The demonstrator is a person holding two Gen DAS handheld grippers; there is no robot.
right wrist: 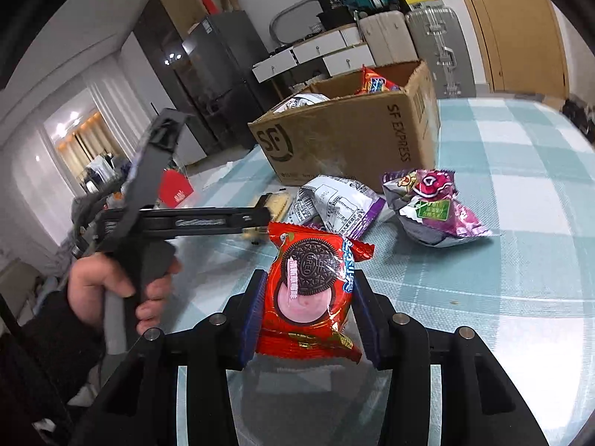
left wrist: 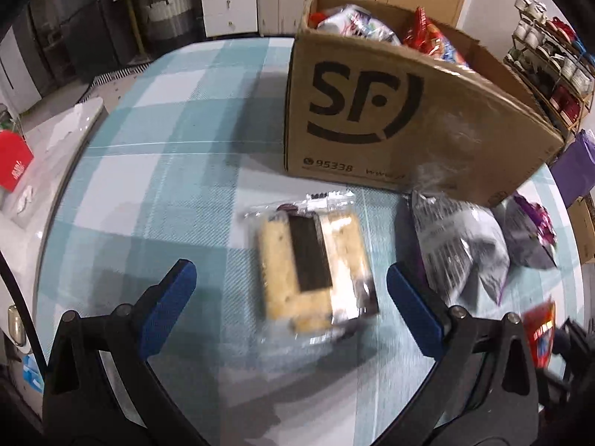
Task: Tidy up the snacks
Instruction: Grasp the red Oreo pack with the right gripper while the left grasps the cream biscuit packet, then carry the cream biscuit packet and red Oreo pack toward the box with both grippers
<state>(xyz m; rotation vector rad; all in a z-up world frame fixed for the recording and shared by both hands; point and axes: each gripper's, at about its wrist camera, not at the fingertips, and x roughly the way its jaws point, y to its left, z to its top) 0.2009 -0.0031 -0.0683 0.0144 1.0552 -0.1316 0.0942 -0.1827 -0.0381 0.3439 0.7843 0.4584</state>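
My left gripper is open above a clear-wrapped cake snack that lies on the checked tablecloth between its blue pads. My right gripper is shut on a red Oreo packet and holds it above the table. The brown SF cardboard box stands behind, with several snack packets inside; it also shows in the right wrist view. A silver-purple packet and a purple packet lie in front of the box, and both show in the right wrist view, the silver one and the purple one.
The left hand-held gripper and the hand holding it show at the left of the right wrist view. A red card lies on a white counter at the far left. A rack of cups stands at the right. The table edge curves at the left.
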